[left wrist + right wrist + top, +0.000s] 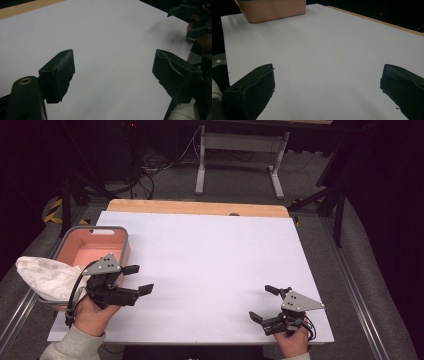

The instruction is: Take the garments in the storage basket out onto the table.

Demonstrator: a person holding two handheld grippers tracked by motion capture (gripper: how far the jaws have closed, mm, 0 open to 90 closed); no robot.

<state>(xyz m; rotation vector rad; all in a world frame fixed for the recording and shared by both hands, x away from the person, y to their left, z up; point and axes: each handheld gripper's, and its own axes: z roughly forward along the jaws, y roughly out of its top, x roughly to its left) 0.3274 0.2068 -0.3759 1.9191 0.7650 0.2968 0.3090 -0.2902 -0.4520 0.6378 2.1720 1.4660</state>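
White cloth [42, 276] drapes the pink basket's [120, 236] near-left rim, nearest the left tool [138, 279]; both tools gape wide, empty.

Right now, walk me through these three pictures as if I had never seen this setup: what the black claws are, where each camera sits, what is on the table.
There is no robot arm here. A person holds a hand-held tool in each hand: the left gripper and the right gripper, each with two black jaws. Both are open and hold nothing.

The high view looks down from above the person's side. The other two pictures come from cameras riding on each gripper, looking out between its jaws.

On the white table stands a pink bin at the left edge, with a white cloth draped over its near rim.
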